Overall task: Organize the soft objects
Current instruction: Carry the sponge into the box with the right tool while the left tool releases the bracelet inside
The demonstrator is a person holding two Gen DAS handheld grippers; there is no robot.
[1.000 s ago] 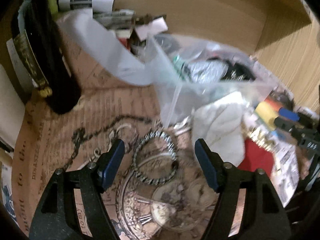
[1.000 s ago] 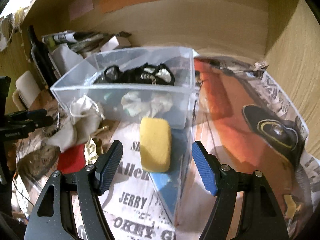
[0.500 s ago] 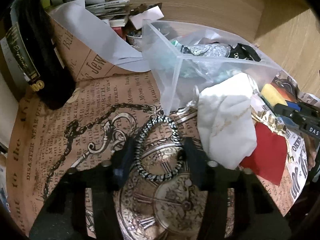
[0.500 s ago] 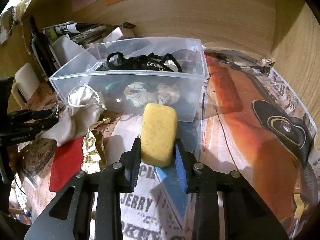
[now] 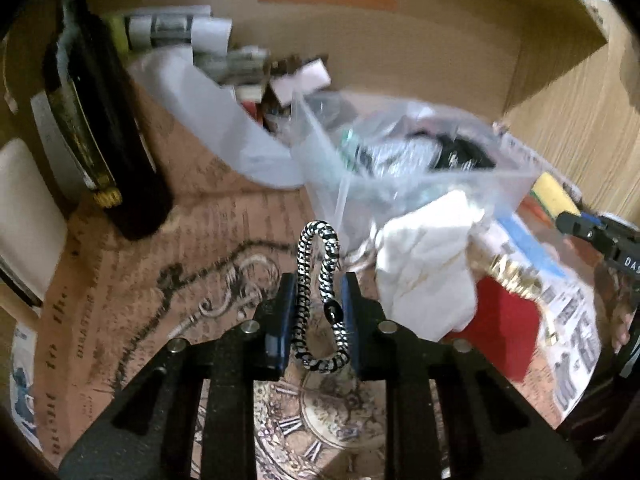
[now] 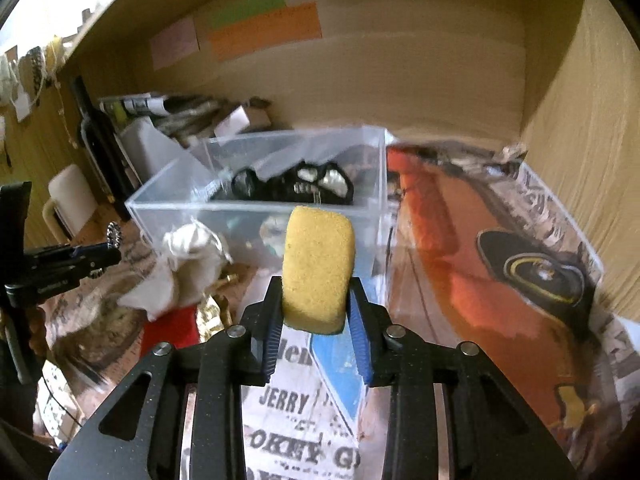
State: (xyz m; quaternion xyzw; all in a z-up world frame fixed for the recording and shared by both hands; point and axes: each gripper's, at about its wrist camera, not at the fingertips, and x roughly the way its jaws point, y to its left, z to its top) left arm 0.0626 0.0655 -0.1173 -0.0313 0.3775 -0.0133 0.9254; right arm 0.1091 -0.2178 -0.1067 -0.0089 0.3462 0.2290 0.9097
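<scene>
My left gripper [image 5: 318, 288] is shut on a black-and-white braided bracelet [image 5: 320, 288], squeezed into a narrow loop and lifted off the table. My right gripper [image 6: 316, 292] is shut on a yellow sponge [image 6: 318, 268] and holds it raised in front of the clear plastic bin [image 6: 256, 216]. The bin [image 5: 508, 186] holds a black item [image 6: 296, 186] and other soft things. A white cloth pouch [image 5: 428, 264] lies against the bin's near wall, also seen in the right wrist view [image 6: 188, 264]. The left gripper shows at the left of the right wrist view [image 6: 108, 240].
A dark wine bottle [image 5: 100, 128] stands at the back left. A red cloth [image 5: 504, 320] and gold ribbon [image 5: 512, 276] lie beside the pouch. Papers and small boxes [image 5: 224, 52] pile up behind the bin. Wooden walls close the back and right. Printed paper [image 6: 460, 240] covers the table.
Both grippers closed from wide open: the left on the bracelet, the right on the sponge. Both then lifted their objects off the table.
</scene>
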